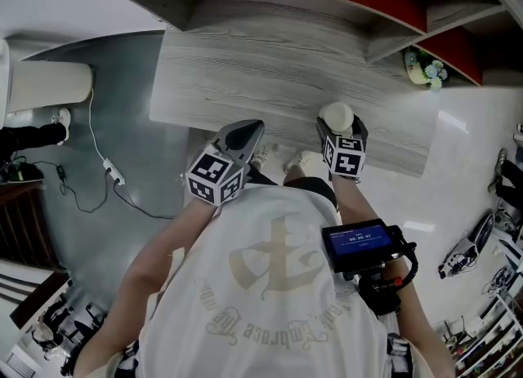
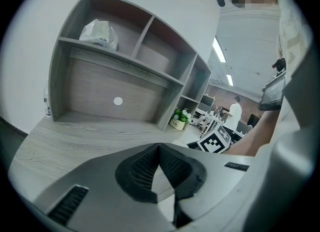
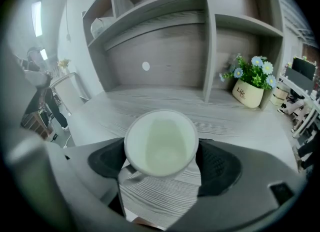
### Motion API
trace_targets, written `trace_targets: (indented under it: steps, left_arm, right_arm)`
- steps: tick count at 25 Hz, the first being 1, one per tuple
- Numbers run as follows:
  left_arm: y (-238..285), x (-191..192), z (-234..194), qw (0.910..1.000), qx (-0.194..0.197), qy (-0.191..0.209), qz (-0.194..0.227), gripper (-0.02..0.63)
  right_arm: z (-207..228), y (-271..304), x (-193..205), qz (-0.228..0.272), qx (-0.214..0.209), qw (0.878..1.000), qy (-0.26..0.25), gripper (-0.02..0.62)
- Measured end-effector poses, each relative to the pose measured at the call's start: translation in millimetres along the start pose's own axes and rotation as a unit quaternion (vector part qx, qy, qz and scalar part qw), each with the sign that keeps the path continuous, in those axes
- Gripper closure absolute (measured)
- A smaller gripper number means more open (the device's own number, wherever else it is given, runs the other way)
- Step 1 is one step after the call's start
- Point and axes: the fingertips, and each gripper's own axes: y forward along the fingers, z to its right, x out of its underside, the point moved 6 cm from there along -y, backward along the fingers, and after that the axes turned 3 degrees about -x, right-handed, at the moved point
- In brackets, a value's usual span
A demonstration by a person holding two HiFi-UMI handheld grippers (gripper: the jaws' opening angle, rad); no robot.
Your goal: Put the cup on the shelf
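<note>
A white cup (image 3: 160, 143) stands upright on the grey wooden desk (image 1: 286, 66), near its front edge, with its handle toward the lower left in the right gripper view. My right gripper (image 3: 160, 152) straddles it, and both dark pads lie against its sides. In the head view the cup (image 1: 337, 115) shows just past the right gripper (image 1: 340, 129). My left gripper (image 1: 249, 130) hovers over the desk's front edge with its jaws meeting at the tip (image 2: 159, 148) and nothing between them. The grey shelf unit (image 2: 125, 70) rises at the back of the desk.
A white packet (image 2: 97, 33) lies in the upper left shelf compartment. A small flower pot (image 3: 250, 83) stands in the lower right compartment, also seen in the head view (image 1: 425, 68). A cable (image 1: 106, 172) trails on the floor at left. A person (image 2: 234, 110) stands far off.
</note>
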Motion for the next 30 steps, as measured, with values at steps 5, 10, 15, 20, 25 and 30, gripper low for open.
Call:
trace_targets:
  steps: [5, 10, 15, 20, 25, 30]
  left_arm:
    - [0.0, -1.1, 3.0, 1.0, 0.0, 0.003, 0.001, 0.604]
    - [1.0, -3.1, 3.5, 1.0, 0.001, 0.004, 0.001, 0.604]
    - [2.7, -3.1, 3.1, 1.0, 0.002, 0.004, 0.001, 0.604]
    - [5.3, -3.6, 3.2, 1.0, 0.005, 0.005, 0.002, 0.604]
    - [9.0, -4.2, 2.9, 0.9999, 0.007, 0.007, 0.003, 0.604]
    - [12.0, -4.3, 2.6, 0.9999, 0.008, 0.009, 0.005, 0.604]
  right_arm:
    - [1.8, -0.8, -1.4, 0.005, -0.007, 1.0, -0.002, 0.169]
    - [2.0, -0.9, -2.8, 0.008, -0.013, 1.0, -0.007, 0.172]
    - [0.8, -1.4, -0.2, 0.006, -0.024, 1.0, -0.013, 0.173]
    - [-4.5, -2.3, 0.1, 0.007, -0.038, 0.999, -0.031, 0.173]
    - [-8.1, -0.7, -1.0, 0.008, -0.053, 0.997, -0.048, 0.175]
    - [-9.7, -1.5, -2.8, 0.012, -0.062, 0.995, -0.071, 0.175]
